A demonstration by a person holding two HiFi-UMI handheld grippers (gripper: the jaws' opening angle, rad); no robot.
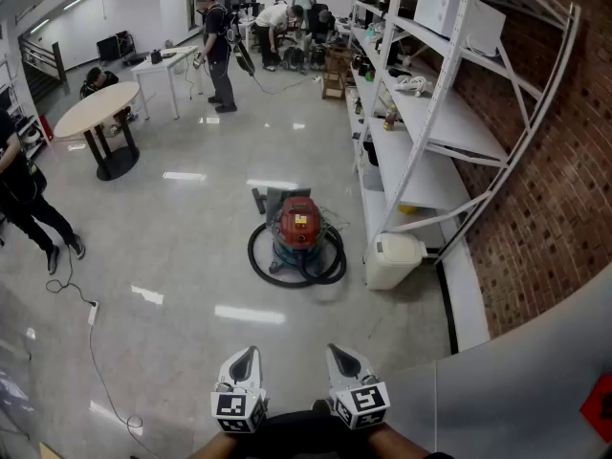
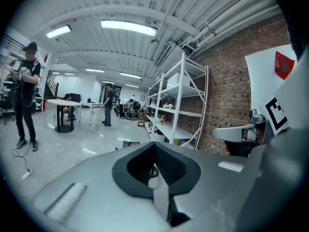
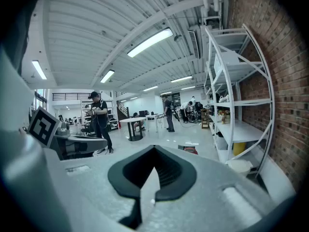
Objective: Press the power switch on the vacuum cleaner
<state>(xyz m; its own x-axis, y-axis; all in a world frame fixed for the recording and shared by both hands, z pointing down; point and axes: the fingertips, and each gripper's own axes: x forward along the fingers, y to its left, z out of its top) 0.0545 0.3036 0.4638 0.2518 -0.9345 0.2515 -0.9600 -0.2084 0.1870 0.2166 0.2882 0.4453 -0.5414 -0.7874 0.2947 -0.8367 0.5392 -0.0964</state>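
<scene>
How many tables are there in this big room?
2. A round table stands at the left, and a long white table stands farther back. More may be hidden at the crowded far end.

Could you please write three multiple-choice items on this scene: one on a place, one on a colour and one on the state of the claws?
1. Where is the vacuum cleaner?
A. On the floor beside the shelf
B. On top of the shelf
C. Held up in a claw

2. What colour is the vacuum cleaner's top?
A. Yellow
B. Green
C. Red

3. How are the left claw and the right claw?
A. Both wide open
B. Both shut and empty
C. One open, one shut

Answers:
1. A, it stands on the floor just left of the shelf.
2. C, its lid is plainly red.
3. B, each gripper view shows the jaws together with nothing between them.
</scene>
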